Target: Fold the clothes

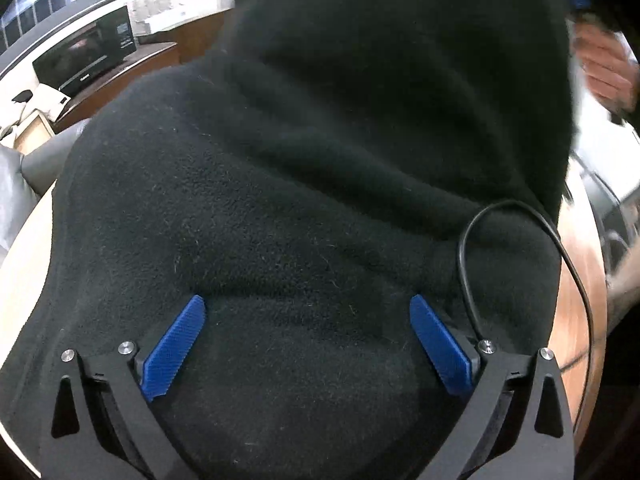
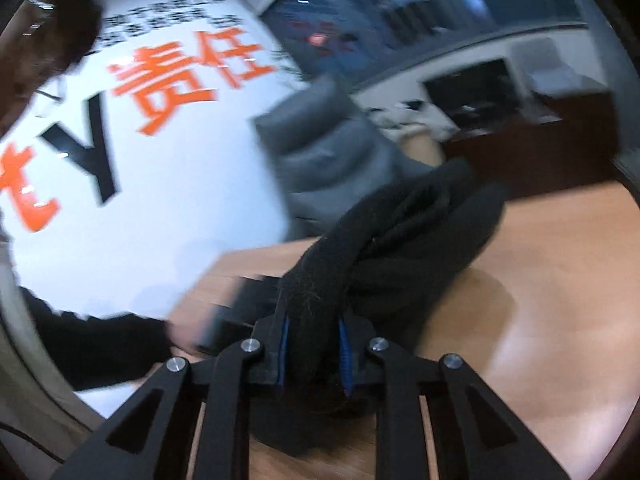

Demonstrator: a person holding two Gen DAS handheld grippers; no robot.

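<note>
Our right gripper [image 2: 314,354] has its fingers clenched on a bunched edge of the black fleece garment [image 2: 404,236], which stretches forward and rightward over the wooden tabletop [image 2: 540,320]. Our left gripper [image 1: 308,344] is released, its fingers spread directly above the garment's broad middle.
</note>
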